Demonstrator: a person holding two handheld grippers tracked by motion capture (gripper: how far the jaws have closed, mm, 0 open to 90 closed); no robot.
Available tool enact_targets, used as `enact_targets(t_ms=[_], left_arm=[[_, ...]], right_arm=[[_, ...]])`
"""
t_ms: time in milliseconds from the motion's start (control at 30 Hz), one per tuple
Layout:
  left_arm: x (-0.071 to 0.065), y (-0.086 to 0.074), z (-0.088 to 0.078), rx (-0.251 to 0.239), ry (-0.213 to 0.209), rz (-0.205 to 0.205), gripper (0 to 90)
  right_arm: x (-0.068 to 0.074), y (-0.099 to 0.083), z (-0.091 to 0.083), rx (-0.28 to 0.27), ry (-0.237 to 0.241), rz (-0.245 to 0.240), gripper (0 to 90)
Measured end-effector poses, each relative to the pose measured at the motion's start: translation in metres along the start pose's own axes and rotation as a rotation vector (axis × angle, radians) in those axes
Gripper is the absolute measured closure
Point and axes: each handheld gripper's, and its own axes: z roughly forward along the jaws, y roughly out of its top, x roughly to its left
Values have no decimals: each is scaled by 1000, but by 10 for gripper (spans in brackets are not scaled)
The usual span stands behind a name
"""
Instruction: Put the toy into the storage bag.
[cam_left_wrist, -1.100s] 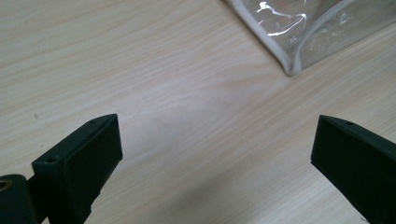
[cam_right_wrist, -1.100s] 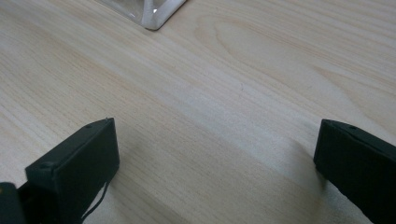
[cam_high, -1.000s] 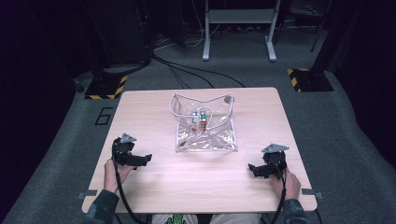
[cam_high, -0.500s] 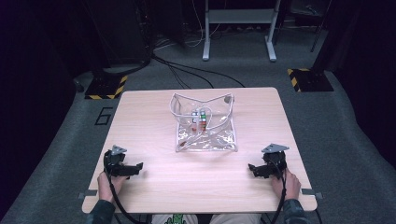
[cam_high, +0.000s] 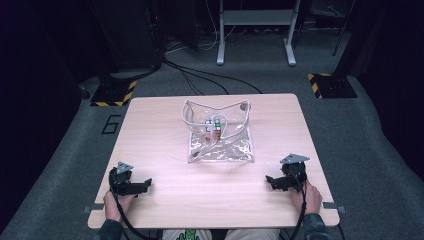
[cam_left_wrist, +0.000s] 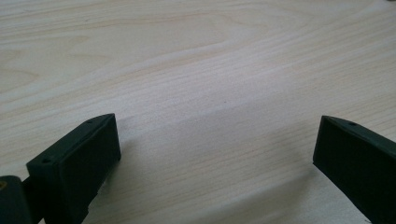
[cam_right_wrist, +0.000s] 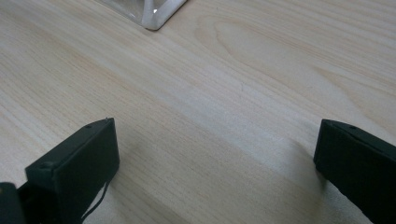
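1. High view: A clear plastic pouch (cam_high: 219, 135) lay at the middle of the wooden table (cam_high: 160, 125), a little toward the far side, its mouth gaping upward. Inside it sat a colour cube (cam_high: 213, 127) and some small items too blurred to name. The left gripper (cam_high: 131, 186) rested on the near left part of the table, held by a hand (cam_high: 114, 202) at the table's near edge, its jaws pointing right. The right gripper (cam_high: 274, 181) rested on the near right part, held by the other hand (cam_high: 309, 196), its jaws pointing left. Both grippers were well apart from the pouch — neither touched it. Black cables (cam_high: 200, 80) ran across the grey floor beyond the table.

2. Left gripper view: The two black jaws stood wide apart with nothing between them, low over bare wood (cam_left_wrist: 201, 93).

3. Right gripper view: The jaws stood wide apart too, empty, over bare wood — a white-edged corner of the pouch (cam_right_wrist: 156, 16) showed at the far side of the picture, apart from the jaws.
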Motion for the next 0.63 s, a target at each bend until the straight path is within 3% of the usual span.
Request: enact_targets(t_ms=[133, 633], left_arm=[[1, -2, 0, 0, 12, 28, 0], [0, -1, 1, 7, 31, 37, 0]], right_arm=[[0, 0, 0, 0, 0, 0, 0], [0, 0, 0, 1, 3, -3, 0]])
